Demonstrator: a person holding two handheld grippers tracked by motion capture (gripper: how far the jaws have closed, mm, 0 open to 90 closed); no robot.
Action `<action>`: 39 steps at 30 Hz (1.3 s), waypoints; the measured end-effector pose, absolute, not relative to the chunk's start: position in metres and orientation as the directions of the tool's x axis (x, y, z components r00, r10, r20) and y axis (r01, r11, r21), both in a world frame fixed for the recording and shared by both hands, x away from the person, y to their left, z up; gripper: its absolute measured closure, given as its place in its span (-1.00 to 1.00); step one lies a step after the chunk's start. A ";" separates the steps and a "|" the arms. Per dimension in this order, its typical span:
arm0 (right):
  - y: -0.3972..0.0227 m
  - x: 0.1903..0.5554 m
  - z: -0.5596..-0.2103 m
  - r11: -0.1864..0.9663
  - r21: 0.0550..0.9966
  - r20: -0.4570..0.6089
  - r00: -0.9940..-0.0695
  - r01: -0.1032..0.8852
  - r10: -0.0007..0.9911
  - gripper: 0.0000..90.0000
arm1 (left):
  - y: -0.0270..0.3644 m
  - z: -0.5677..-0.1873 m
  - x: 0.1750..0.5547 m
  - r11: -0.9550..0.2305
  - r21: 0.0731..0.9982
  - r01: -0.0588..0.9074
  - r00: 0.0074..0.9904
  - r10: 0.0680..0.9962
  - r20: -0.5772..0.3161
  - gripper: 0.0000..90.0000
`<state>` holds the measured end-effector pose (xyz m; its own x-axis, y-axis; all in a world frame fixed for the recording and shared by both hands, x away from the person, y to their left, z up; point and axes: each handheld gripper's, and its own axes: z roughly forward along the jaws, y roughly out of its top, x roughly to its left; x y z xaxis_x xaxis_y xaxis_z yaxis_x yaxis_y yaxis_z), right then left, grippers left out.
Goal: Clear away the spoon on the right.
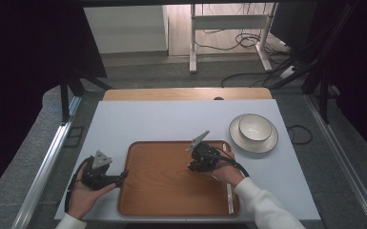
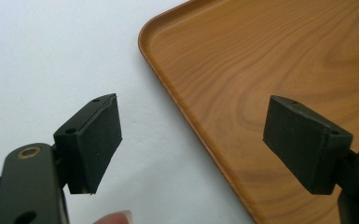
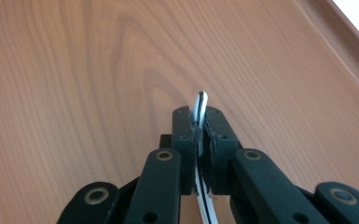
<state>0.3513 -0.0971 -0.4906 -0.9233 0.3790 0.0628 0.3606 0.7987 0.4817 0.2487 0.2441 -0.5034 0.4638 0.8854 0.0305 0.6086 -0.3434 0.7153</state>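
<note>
My right gripper [image 3: 199,122] is clamped on a thin metal utensil handle [image 3: 200,103], just above the wooden tray [image 3: 74,93]. It looks light, stiff and slippery, so I'd pinch its flat sides. My left gripper [image 2: 191,144] hangs open beside the tray's edge.

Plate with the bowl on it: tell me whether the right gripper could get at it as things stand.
Probably not yet: the right gripper is shut on a thin metal utensil over the wooden tray. The path to the plate looks free.
</note>
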 end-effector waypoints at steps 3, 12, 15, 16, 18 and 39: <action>-0.097 0.352 -0.492 0.801 0.476 0.063 -0.923 0.363 0.380 0.84 | 0.244 -0.504 0.249 -0.345 0.713 0.611 0.465 0.885 0.030 -0.58; -0.097 0.354 -0.496 0.803 0.464 0.063 -0.918 0.375 0.392 0.80 | 0.245 -0.503 0.249 -0.341 0.716 0.608 0.461 0.887 0.031 -0.58; -0.097 0.355 -0.498 0.804 0.457 0.064 -0.915 0.381 0.397 0.71 | 0.245 -0.503 0.249 -0.341 0.718 0.607 0.461 0.887 0.031 -0.58; -0.097 0.355 -0.498 0.803 0.457 0.064 -0.915 0.382 0.399 0.67 | 0.245 -0.503 0.248 -0.342 0.717 0.607 0.462 0.887 0.031 -0.58; -0.098 0.356 -0.498 0.800 0.460 0.053 -0.912 0.384 0.407 0.52 | 0.245 -0.503 0.248 -0.341 0.718 0.607 0.462 0.886 0.031 -0.58; -0.101 0.347 -0.495 0.822 0.442 0.115 -0.931 0.360 0.346 0.98 | 0.244 -0.503 0.248 -0.344 0.716 0.607 0.465 0.885 0.031 -0.58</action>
<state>0.3465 -0.1011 -0.4946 -0.9312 0.3458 0.1151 0.3598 0.8218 0.4417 0.2482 0.2445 -0.5033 0.4647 0.8849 0.0313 0.6070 -0.3441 0.7164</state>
